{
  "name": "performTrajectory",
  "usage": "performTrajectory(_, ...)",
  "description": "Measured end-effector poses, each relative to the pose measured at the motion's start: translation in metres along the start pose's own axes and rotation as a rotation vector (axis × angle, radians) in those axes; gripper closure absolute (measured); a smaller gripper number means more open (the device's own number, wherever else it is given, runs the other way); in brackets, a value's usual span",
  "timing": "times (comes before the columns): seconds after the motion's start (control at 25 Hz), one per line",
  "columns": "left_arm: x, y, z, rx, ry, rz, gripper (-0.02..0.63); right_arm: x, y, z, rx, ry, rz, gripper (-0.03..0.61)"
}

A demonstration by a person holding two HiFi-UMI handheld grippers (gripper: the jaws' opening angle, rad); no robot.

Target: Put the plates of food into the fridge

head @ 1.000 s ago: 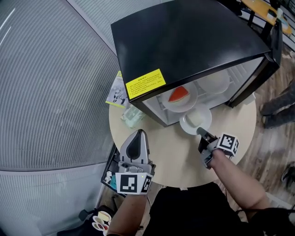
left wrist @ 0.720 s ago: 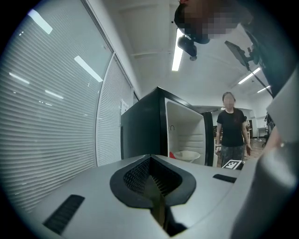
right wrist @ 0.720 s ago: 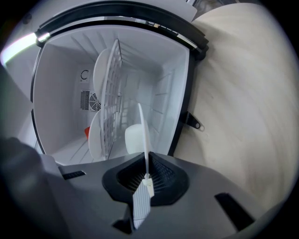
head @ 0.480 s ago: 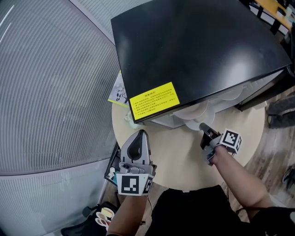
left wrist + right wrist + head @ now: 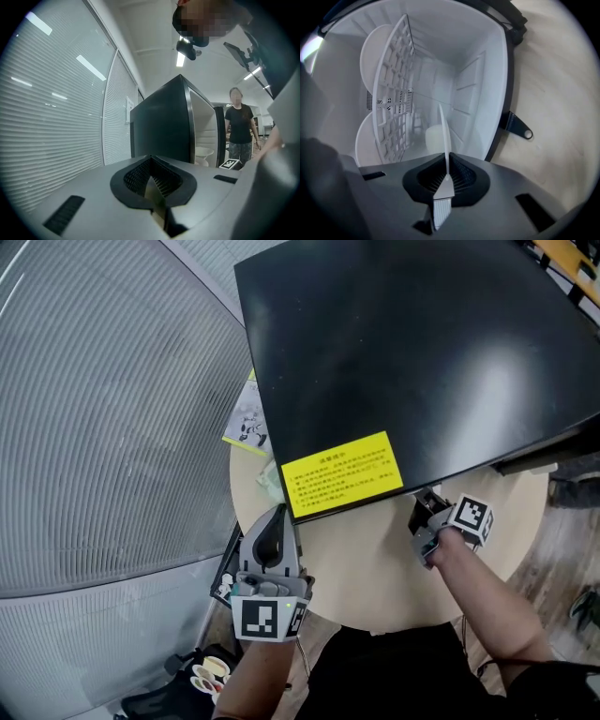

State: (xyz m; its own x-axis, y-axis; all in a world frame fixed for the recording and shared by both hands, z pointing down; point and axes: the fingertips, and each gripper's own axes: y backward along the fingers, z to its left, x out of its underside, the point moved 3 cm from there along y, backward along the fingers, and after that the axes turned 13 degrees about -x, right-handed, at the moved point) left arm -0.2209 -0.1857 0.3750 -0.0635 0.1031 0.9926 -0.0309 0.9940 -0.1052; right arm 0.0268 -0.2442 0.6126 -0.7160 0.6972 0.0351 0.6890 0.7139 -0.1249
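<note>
Straight ahead of the right gripper (image 5: 444, 180), clamped on the rim of a thin white round plate (image 5: 443, 126) held parallel to the white wire shelf (image 5: 393, 89), opens the black fridge's white cavity (image 5: 480, 79), while the left gripper (image 5: 152, 190), jaws together and empty, hangs farther back

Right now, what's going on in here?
A person works two handheld grippers at a black mini fridge on a round table. The right gripper is shut on the rim of a white plate, which reaches into the open fridge beside its wire shelf. The left gripper is shut and empty.
</note>
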Motion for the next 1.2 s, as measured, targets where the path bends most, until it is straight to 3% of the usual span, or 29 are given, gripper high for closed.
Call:
performTrajectory(0.4,0.016,0.005,0.02,-0.04,0.011,0.02,0.609,-0.007,-0.023,-0.008,0.002,-0.002,-0.008,0.561)
performTrajectory(0.56,0.019,0.012,0.03,-0.058,0.007,0.025,0.609,0.004,-0.023,-0.018,0.099,-0.071,-0.003,0.561)
performTrajectory(0.72,0.023,0.022,0.038,-0.074,0.007,0.038,0.609,0.001,-0.037,-0.021,0.019,-0.051,-0.004,0.561)
performTrajectory(0.92,0.027,0.035,0.05,-0.098,0.002,0.054,0.609,0.0,-0.04,-0.027,0.041,-0.062,-0.024,0.561)
performTrajectory(1.2,0.023,0.045,0.059,-0.113,0.0,0.052,0.609,0.001,-0.044,-0.023,0.128,0.065,0.02,0.549)
